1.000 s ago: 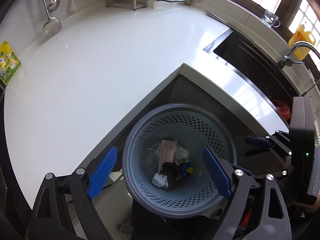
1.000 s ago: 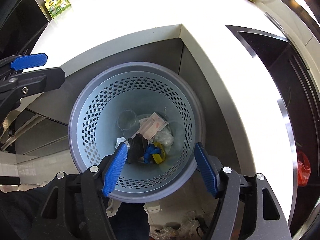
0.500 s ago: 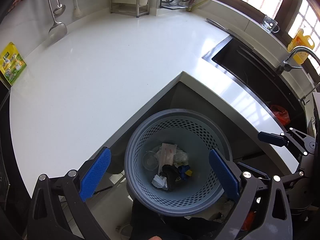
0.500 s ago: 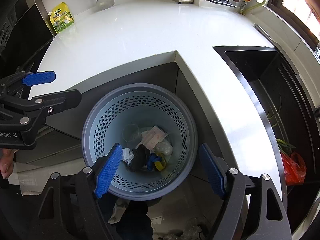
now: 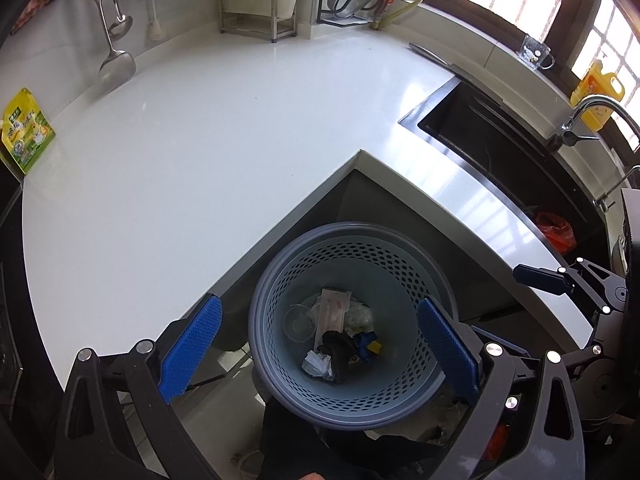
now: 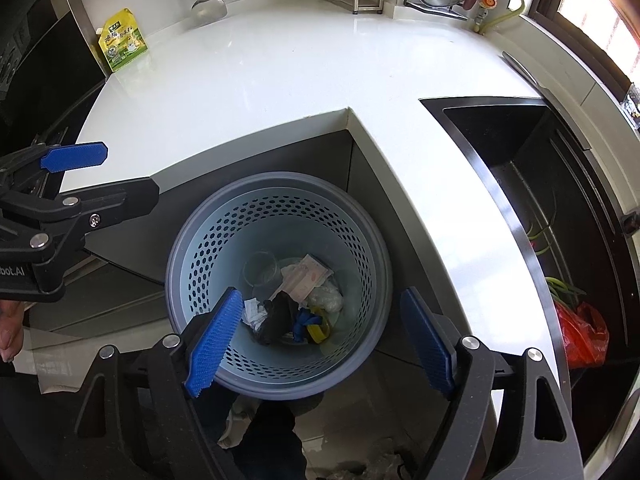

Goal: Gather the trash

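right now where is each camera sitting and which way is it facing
Left wrist: on the left gripper, above the floor, looking down into the perforated bin and across the white counter; its open blue fingers show, with the right gripper at right.
Right wrist: on the right gripper, facing down at the bin too; its open fingers show, the left gripper at left.
Shared: bin, its trash, counter, sink.

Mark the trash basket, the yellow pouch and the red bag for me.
trash basket (image 6: 180, 248), right wrist view, left rim.
yellow pouch (image 6: 123, 40), right wrist view, front face.
red bag (image 6: 584, 332), right wrist view, middle of the plastic.
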Motion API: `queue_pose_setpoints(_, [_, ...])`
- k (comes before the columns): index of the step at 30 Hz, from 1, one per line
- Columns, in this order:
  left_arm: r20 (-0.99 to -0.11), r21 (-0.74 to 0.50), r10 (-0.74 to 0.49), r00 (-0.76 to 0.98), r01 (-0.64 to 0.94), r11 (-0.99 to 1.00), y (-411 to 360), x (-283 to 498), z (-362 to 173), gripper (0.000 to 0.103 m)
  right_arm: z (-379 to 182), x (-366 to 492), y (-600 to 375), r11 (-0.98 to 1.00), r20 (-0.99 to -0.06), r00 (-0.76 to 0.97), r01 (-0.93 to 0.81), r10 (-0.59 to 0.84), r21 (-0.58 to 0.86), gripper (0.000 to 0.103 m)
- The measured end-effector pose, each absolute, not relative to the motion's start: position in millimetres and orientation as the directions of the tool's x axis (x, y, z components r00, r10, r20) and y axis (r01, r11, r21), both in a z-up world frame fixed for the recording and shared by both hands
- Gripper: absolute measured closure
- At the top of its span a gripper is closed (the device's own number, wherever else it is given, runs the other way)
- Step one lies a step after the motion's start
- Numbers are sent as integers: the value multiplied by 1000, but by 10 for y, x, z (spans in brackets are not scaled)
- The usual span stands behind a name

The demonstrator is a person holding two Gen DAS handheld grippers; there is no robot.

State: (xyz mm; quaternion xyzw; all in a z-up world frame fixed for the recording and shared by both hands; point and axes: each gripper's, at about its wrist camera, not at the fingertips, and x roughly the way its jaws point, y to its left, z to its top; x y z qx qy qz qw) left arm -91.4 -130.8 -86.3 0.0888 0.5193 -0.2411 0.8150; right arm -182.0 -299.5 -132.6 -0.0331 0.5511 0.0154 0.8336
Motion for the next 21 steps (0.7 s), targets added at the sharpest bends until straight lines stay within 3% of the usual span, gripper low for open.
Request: queue_pose_setpoints(21, [-892, -90, -279, 357, 464, 881, -1240, -870, -818, 7, -1293, -1756, -2992, 998, -916, 400, -59, -1, -27, 25])
